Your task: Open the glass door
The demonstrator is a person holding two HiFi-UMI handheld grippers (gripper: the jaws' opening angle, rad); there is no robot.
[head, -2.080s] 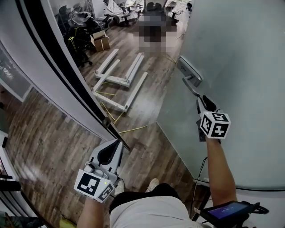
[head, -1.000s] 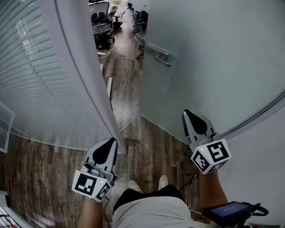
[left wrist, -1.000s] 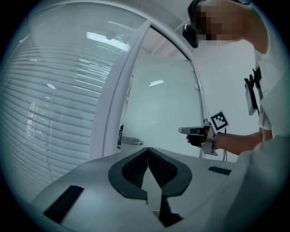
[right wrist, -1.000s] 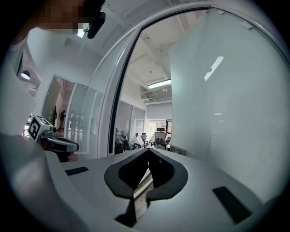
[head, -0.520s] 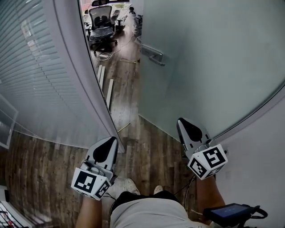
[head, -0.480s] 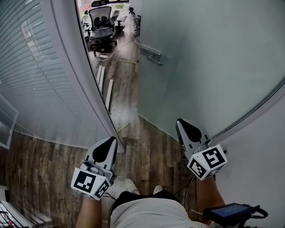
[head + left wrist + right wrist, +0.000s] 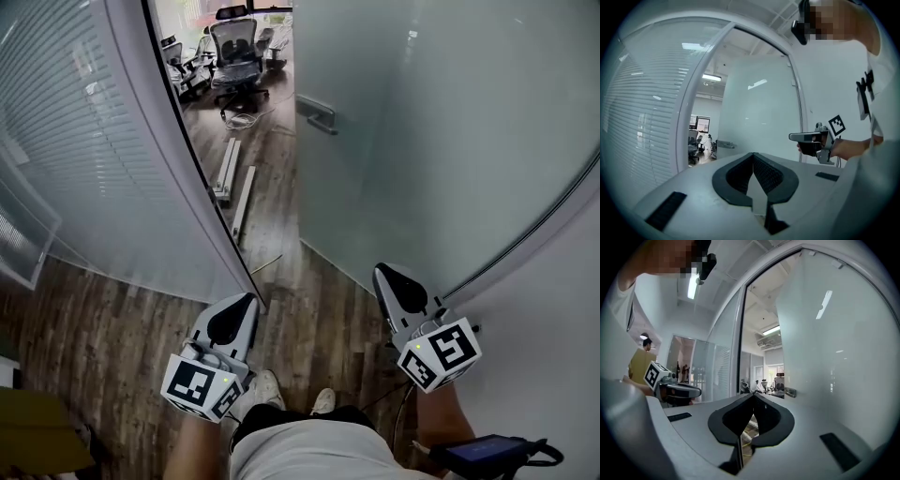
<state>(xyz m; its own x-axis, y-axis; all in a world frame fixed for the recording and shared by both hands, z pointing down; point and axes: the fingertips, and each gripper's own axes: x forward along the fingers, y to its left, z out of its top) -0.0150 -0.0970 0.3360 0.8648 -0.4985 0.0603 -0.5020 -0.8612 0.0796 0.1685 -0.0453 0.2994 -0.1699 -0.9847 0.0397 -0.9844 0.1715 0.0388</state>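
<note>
Frosted glass door [image 7: 422, 141] ajar — metal handle [image 7: 317, 114] nr its edge

The glass door [image 7: 422, 141] stands right, a glass wall [image 7: 94, 178] left, office chair [image 7: 234, 52] beyond.

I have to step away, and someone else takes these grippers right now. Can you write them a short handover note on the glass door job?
Left gripper: jaws shut, empty, held low beside the door frame.
Right gripper: jaws shut, empty, low by the glass door, well away from its handle.
Door: swung open. The gap shows wooden floor and an office chair beyond.
Done: the door is open.
Left: apparently nothing, unless it should go wider.
</note>
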